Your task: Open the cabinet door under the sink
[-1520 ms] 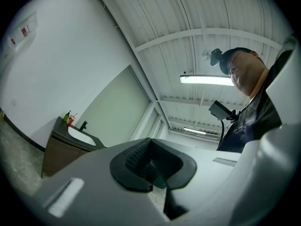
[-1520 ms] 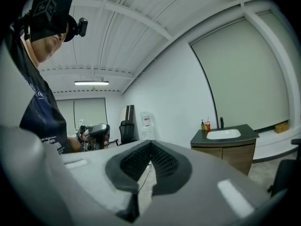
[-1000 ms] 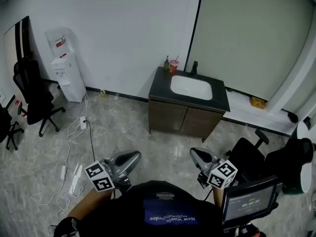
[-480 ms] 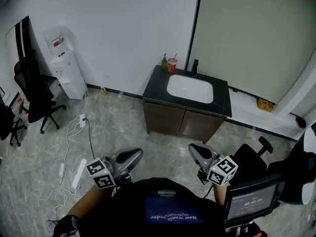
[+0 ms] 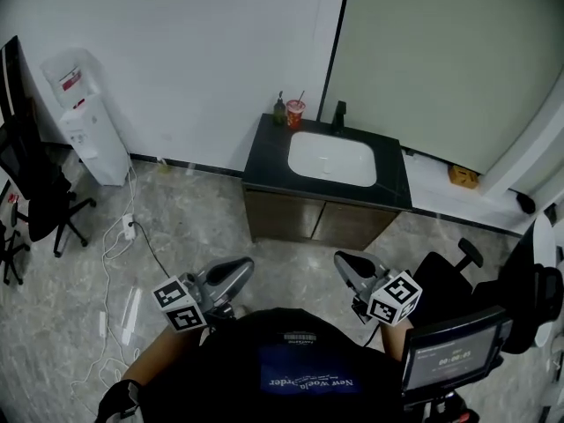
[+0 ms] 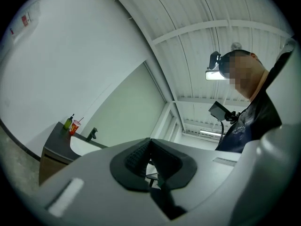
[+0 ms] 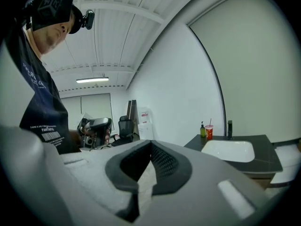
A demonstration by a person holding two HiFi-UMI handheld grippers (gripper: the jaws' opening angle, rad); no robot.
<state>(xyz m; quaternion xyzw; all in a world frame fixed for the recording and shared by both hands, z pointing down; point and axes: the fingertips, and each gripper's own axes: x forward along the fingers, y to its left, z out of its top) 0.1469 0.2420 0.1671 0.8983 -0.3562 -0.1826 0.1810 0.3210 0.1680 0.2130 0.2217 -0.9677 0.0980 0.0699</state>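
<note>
The sink cabinet stands against the far wall, with a dark countertop (image 5: 263,152), a white basin (image 5: 332,159) and two brown doors (image 5: 280,217), both closed. My left gripper (image 5: 236,271) and right gripper (image 5: 346,266) are held close to my body, well short of the cabinet, with bare floor between. Both are shut and hold nothing. In the left gripper view the left gripper (image 6: 150,147) has its pads together, with the cabinet (image 6: 49,161) low at the left. The right gripper (image 7: 150,149) is likewise shut, with the basin (image 7: 228,150) to its right.
A soap bottle (image 5: 279,108), a red cup (image 5: 295,111) and a faucet (image 5: 338,115) sit at the countertop's back. A water dispenser (image 5: 84,117), an office chair (image 5: 35,183) and floor cables (image 5: 115,254) are on the left. A black chair (image 5: 449,271) and a screen (image 5: 449,355) are on the right.
The cabinet has come nearer and looks larger in the head view. Both grippers have stayed shut in front of my body.
</note>
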